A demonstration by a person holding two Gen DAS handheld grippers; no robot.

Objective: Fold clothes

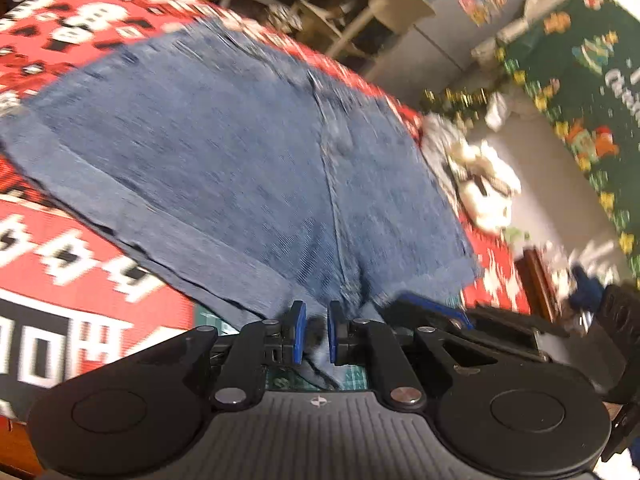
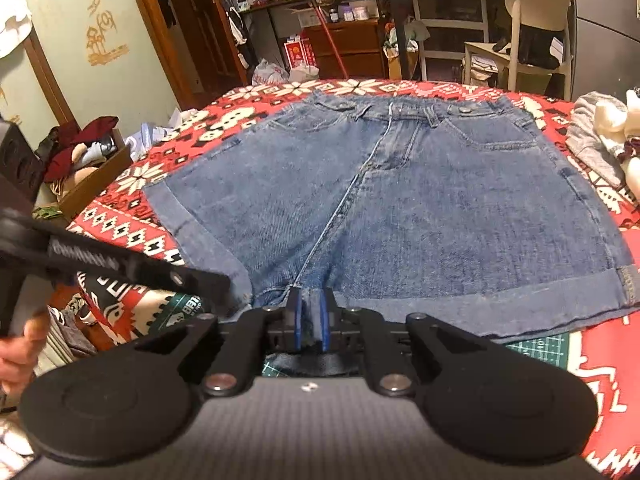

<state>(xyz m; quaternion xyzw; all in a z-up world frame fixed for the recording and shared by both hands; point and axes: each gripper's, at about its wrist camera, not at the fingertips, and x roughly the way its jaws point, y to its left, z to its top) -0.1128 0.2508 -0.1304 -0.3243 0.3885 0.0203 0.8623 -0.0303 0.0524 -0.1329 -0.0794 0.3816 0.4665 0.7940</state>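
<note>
Left wrist view, blurred: we look down along our left gripper (image 1: 316, 334), tilted so the scene slants. Its two blue pads (image 1: 298, 332) stand slightly apart, and a fold of denim runs between them; the pad on the right looks clear of the cloth, so we cannot be sure the pads press on it. Ahead, the denim shorts (image 1: 224, 160) spread across the red patterned blanket (image 1: 60, 32), and a strip of green cutting mat (image 1: 356, 380) shows under the near hem. To the right of the shorts lies a white soft toy (image 1: 486, 188), and farther right a dark green printed cloth (image 1: 592, 92).

Right wrist view, sharp: at the far left edge a hand (image 2: 18, 356) grips the black handle of the left gripper, which reaches in from the left and angles down toward the left leg's cuff. In the middle, the shorts lie flat and front up, waistband on the far side and rolled cuffs toward us. Our right gripper (image 2: 311, 324) points down at the near hem by the crotch seam, its blue pads (image 2: 325, 320) nearly together and pinching a small bunch of denim. At right, a grey garment (image 2: 592, 136) and the white toy rest on the blanket. A pale chair (image 2: 532, 28) stands behind.
</note>
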